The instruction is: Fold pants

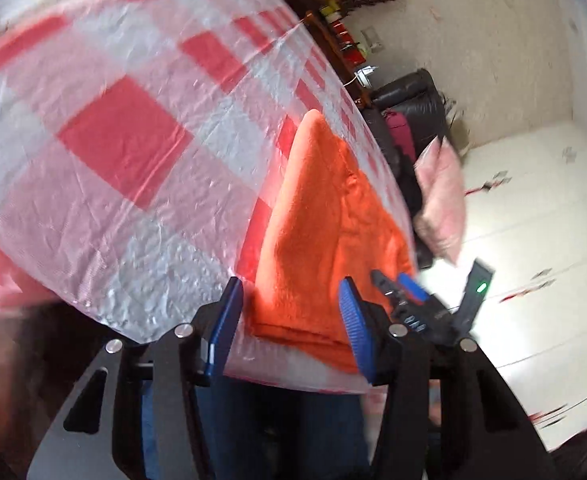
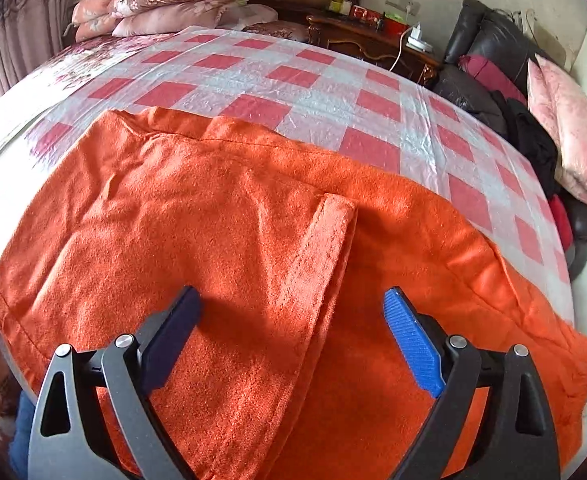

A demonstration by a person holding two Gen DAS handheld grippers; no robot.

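Parted blue-padded jaws of the right gripper (image 2: 291, 332) and left gripper (image 1: 291, 316), nothing grasped, are poised over partly folded orange fleece pants (image 2: 221, 216) on the red-checked plastic sheet (image 2: 293, 80), further folds apparently remaining.

No legible txt, labels, brands or nos. anywhere in either view.

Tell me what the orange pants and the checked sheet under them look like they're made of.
Orange pants: a soft, matte, fuzzy woven fabric, perhaps brushed cotton or flannel; a napped surface and stitched hems show. Red-and-white checked sheet: thin plastic film, by its glossy, crinkled, slightly see-through look.
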